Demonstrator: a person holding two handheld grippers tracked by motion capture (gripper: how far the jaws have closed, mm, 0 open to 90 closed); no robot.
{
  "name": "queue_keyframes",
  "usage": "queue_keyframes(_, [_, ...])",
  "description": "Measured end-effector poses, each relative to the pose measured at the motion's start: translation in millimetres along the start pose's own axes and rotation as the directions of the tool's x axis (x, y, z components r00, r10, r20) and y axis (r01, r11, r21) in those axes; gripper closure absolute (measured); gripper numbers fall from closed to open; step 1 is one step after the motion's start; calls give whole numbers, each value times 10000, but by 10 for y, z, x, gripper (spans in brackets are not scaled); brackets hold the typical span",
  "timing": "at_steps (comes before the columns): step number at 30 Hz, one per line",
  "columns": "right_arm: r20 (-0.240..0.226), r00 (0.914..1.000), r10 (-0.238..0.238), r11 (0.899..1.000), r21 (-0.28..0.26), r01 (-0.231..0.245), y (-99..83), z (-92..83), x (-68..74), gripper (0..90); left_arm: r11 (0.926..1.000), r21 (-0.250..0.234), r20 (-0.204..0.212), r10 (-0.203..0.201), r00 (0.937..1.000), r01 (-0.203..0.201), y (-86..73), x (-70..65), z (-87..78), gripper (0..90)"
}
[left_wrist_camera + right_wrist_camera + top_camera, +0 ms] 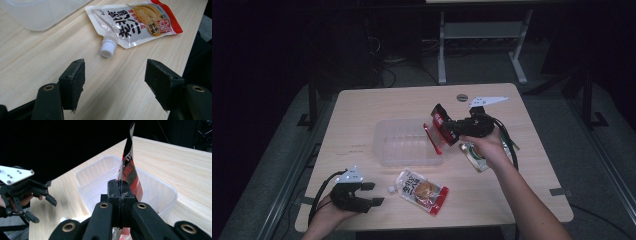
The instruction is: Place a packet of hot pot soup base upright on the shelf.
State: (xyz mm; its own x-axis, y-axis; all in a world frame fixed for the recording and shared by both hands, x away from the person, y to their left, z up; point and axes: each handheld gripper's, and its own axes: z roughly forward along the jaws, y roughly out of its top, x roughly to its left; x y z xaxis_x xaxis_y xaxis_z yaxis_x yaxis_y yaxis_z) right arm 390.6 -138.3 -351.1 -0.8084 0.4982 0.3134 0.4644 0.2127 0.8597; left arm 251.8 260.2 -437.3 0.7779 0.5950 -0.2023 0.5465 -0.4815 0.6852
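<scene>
My right gripper [448,131] is shut on a red and black packet [438,126], which it holds edge-up over the right end of a clear plastic container [387,145]. The right gripper view has the pads [113,191] pinching the packet [128,168] above the container [100,173]. At the table's front left, my left gripper [374,194] rests open with nothing between its jaws. Just ahead of it in the left gripper view [115,80], a white and red spouted pouch [136,22] lies flat with its white cap [108,47] pointing toward the jaws.
A green and white packet [474,156] lies on the table under the right hand. The spouted pouch [422,190] sits near the front edge, between the hands. The left gripper [42,210] is off to the left in the right gripper view. Behind the table stand metal desk legs [442,50].
</scene>
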Motion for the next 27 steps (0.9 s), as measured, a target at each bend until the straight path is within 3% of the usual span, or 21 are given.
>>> queue_keyframes(13, [344, 9994, -51, 9985, 549, 32, -27, 71, 10, 865, 9999, 52, 79, 85, 9999, -86, 4, 2, 17, 321])
queue_keyframes(27, [394, 9992, 49, 9953, 967, -87, -143, 193, -69, 882, 9998, 146, 107, 100, 9999, -101, 0, 9, 28, 321])
